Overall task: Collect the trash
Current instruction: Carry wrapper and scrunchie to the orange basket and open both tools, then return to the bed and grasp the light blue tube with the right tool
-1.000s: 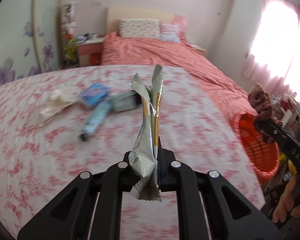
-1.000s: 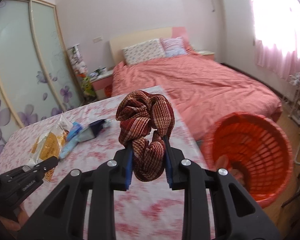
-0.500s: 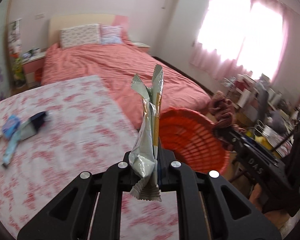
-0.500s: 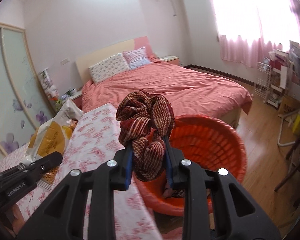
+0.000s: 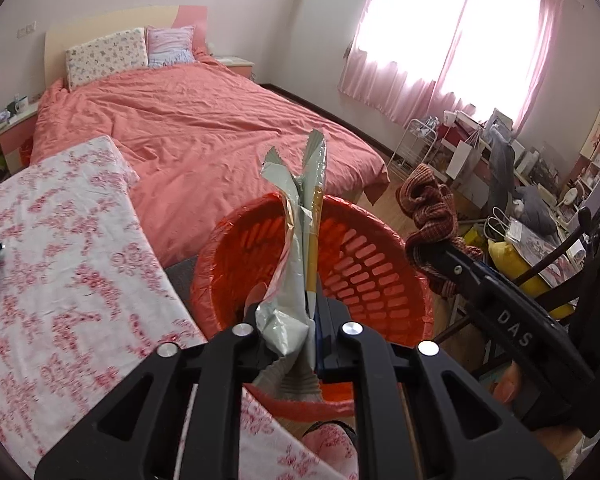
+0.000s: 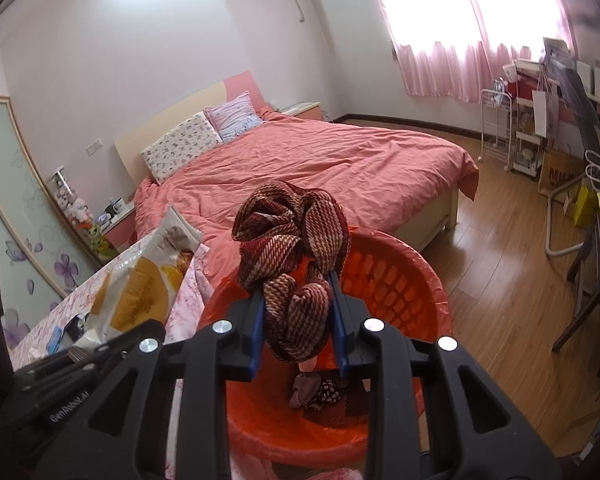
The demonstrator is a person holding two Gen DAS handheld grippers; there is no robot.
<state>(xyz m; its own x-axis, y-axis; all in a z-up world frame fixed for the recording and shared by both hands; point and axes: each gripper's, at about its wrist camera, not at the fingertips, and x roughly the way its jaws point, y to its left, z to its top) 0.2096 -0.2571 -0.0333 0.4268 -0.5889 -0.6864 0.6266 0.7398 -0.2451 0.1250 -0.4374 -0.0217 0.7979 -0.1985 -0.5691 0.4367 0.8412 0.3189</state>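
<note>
Left hand-held gripper (image 5: 296, 330) is clenched on a snack wrapper (image 5: 300, 240), its lower end hidden behind the jaws. Right hand-held gripper (image 6: 298, 320) is opening around a red striped cloth (image 6: 296, 240) above the orange basket (image 6: 412, 272), whose contents at 6 o'clock are indistinct.

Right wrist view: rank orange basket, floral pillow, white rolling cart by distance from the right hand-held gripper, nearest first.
1. Orange basket: directly below the right hand-held gripper.
2. White rolling cart: far right, by the window.
3. Floral pillow: head of the bed, upper left; close call with the cart.
</note>
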